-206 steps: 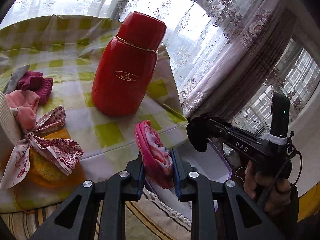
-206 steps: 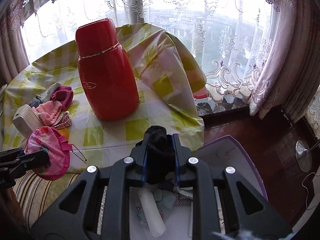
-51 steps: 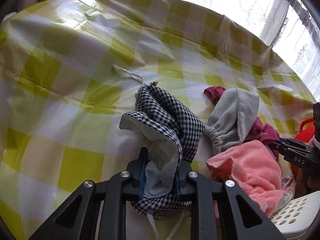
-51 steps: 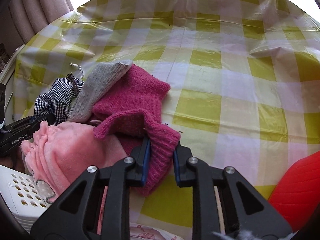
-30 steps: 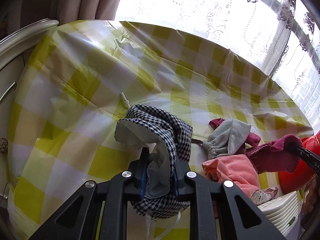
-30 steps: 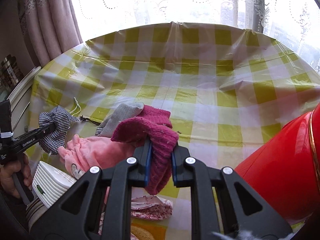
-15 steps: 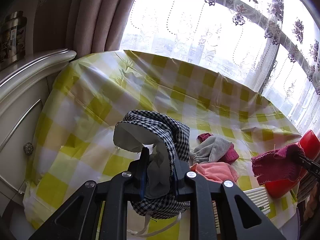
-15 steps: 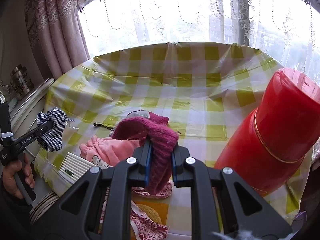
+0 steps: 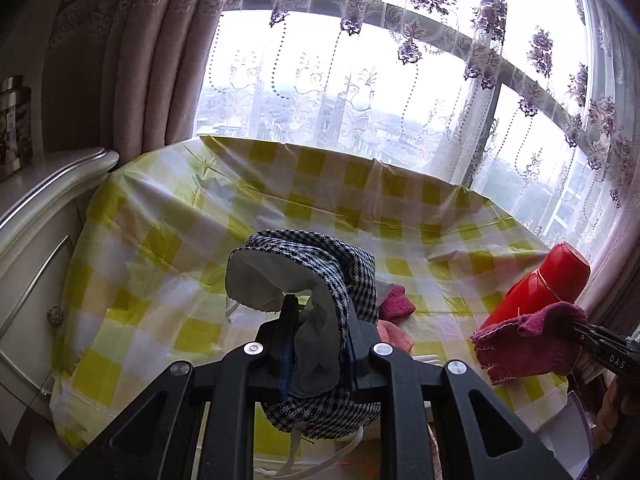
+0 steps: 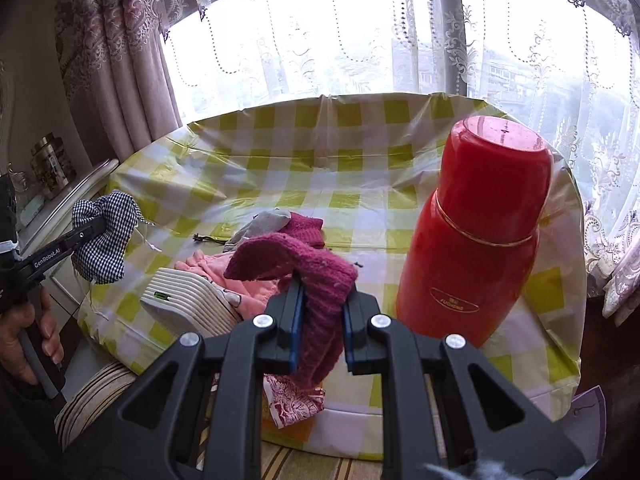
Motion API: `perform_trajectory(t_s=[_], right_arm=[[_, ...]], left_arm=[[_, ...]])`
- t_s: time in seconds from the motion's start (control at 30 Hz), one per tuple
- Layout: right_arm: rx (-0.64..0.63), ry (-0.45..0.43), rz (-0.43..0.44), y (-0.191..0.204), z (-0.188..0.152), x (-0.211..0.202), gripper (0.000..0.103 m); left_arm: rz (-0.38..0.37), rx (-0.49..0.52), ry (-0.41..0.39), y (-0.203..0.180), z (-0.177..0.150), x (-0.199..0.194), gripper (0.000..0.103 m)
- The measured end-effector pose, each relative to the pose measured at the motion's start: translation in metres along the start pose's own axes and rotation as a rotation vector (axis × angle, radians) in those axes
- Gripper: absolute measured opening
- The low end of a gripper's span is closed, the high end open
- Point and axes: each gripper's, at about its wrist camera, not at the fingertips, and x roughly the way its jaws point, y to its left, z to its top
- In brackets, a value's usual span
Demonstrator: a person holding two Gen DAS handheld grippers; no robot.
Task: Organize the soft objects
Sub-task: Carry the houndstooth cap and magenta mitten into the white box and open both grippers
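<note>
Here, red flask point(image 10: 476, 240) upright, closed.

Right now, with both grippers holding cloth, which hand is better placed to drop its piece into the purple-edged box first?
Probably the right. The right gripper holds the magenta knit nearest the purple-edged box at the table's right end. The left gripper, clamping the checked cloth, is over the far left end.

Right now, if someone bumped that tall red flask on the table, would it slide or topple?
The red flask stands upright and tall on a narrow base, so it probably tips rather than slides. Its round body would likely roll afterwards. The glossy plastic tablecloth might let it skid slightly first.
</note>
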Motion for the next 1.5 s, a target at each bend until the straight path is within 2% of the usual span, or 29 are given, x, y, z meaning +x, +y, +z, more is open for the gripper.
perform_trajectory(t_s=[0.9,1.5], right_arm=[[0.112,-0.017,-0.174,-0.077,-0.057,-0.097,0.019],[0.202,0.014,-0.385,-0.144,-0.112,-0.164,0.020]], left_arm=[[-0.297,0.201,0.063,-0.157,-0.037,-0.041,0.021],[-0.557,0.313,0.227,-0.262,-0.106,-0.062,0.021]])
